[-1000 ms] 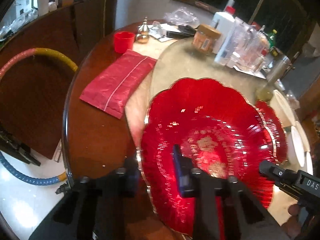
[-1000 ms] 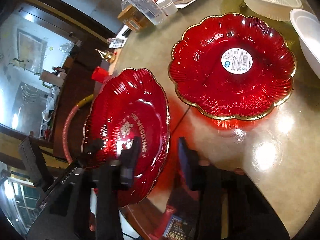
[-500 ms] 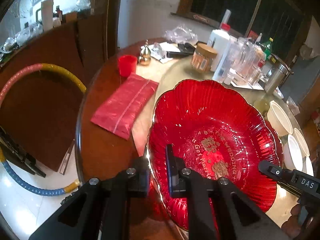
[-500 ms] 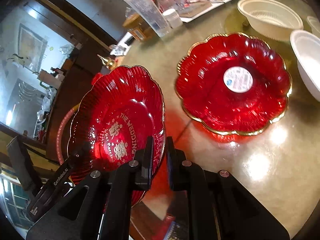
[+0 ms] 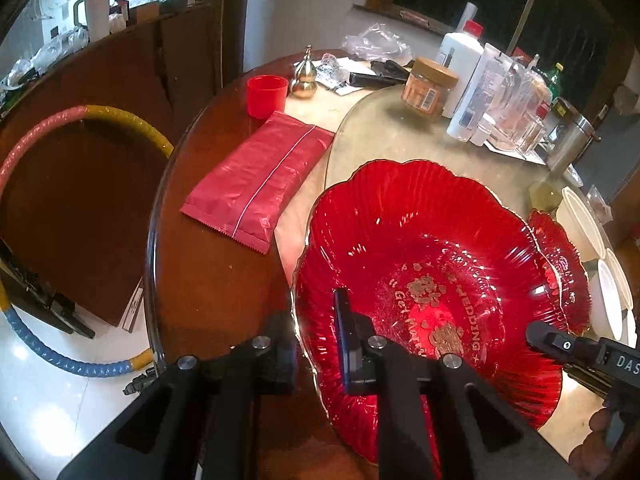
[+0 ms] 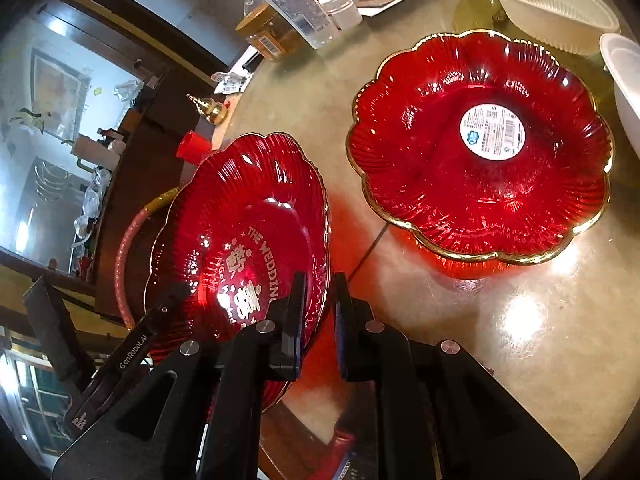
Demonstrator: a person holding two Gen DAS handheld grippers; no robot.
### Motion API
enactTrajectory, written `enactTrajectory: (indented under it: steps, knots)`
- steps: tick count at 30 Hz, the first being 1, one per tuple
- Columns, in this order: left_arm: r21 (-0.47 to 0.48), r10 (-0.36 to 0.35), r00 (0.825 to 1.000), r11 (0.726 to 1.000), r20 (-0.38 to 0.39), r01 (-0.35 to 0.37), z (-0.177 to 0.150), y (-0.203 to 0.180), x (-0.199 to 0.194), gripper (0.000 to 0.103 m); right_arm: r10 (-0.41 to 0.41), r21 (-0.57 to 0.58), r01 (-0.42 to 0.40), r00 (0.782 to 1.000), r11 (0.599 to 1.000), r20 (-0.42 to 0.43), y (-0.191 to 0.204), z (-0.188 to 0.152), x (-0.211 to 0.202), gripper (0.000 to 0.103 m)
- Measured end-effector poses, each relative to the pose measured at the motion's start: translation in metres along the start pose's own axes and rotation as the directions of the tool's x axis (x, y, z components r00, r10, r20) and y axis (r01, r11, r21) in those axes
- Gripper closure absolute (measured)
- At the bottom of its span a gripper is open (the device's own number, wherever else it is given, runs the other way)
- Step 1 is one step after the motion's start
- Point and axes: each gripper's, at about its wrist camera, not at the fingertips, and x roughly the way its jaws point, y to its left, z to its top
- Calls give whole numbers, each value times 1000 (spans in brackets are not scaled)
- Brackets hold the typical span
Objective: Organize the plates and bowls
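A red scalloped wedding plate point(image 5: 432, 280) with gold lettering is lifted and tilted above the table; it also shows in the right wrist view point(image 6: 240, 240). My left gripper point(image 5: 316, 328) is shut on its left rim. My right gripper point(image 6: 318, 312) is shut on its opposite rim. A second red plate point(image 6: 480, 200) with a white sticker lies flat on the glass turntable point(image 6: 520, 340), to the right of the held one. Its edge shows in the left wrist view point(image 5: 560, 248) behind the held plate.
White bowls point(image 6: 548, 0) point(image 5: 580, 224) sit at the turntable's far right. Bottles, a jar point(image 5: 428, 88) and clear containers crowd the back. A red pouch point(image 5: 260, 180), a red cup point(image 5: 266, 96) and a gold gourd point(image 5: 304, 76) lie on the wooden table at left.
Both grippers closed on the wedding plate's rims and raised it off the table, tilting it. The second plate has not moved.
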Motion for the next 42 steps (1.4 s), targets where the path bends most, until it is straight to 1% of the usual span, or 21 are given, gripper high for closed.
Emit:
enactTrajectory:
  steps: [2,3,4,5,6,7,9,11,15,17,20,21,23,25,28,30,34,37,38,41,42]
  knots:
    - [-5,2,1000,1000,-4,-2,-1,0,1,85,17,10,-17,1000,1000,-4,0,0,0,88]
    - [-4,7,1000,1000,-3,-7,-1,1,0,74,25,15,-24,1000,1000,-4,-1,0,-1,88]
    - [-5,15,1000,1000,-1,-15,-1,2,-1,51,30,16,-30,1000,999,-3,-2,1,-2,88]
    - [-15,24,1000,1000,3,-24,-1,4,-4,38,33,15,-33,999,999,5,-3,0,-4,86]
    - [-29,23,1000,999,14,-23,0,7,-7,20,38,15,-38,999,999,16,-4,0,-8,83]
    - [-48,22,999,999,37,-21,-1,10,-12,19,38,17,-38,999,999,23,-6,-1,-12,81]
    - [-85,46,996,996,75,-39,-1,17,-21,19,54,33,-56,997,998,49,-13,-4,-23,63]
    - [-106,58,993,993,101,-48,-1,23,-31,19,95,44,-98,993,994,77,-22,-9,-38,55]
    - [-128,53,982,991,179,-30,8,25,-57,19,134,74,-146,980,987,146,-45,-17,-67,54]
    - [-94,21,981,996,192,-3,17,13,-66,19,144,125,-173,968,977,207,-65,-20,-86,54]
    - [3,-67,980,998,187,67,29,-21,-76,19,143,193,-203,948,960,285,-93,-19,-105,54]
    - [49,-116,979,993,170,109,35,-40,-77,18,140,209,-207,945,956,296,-97,-16,-108,54]
    - [102,-173,976,982,134,160,43,-67,-76,18,145,251,-228,939,941,310,-111,-11,-112,54]
    - [179,-261,964,952,47,249,56,-107,-68,18,149,268,-239,936,933,317,-120,-6,-112,54]
    - [235,-305,949,920,-74,314,72,-151,-46,18,140,289,-235,939,928,314,-129,3,-109,54]
    - [235,-307,933,908,-190,347,81,-175,-20,18,133,308,-230,942,923,307,-135,7,-105,54]
    - [206,-270,916,919,-296,337,79,-201,19,18,138,324,-239,942,915,306,-143,13,-98,54]
    - [214,-231,925,929,-301,302,79,-207,33,18,149,328,-247,943,912,296,-146,18,-91,54]
    - [212,-226,922,930,-314,300,80,-209,38,18,152,329,-249,944,911,293,-148,19,-88,54]
    - [178,-249,900,928,-357,327,81,-213,50,19,160,329,-251,947,910,280,-151,22,-81,54]
    - [184,-247,901,927,-358,327,80,-214,52,19,163,331,-251,948,910,273,-151,23,-79,54]
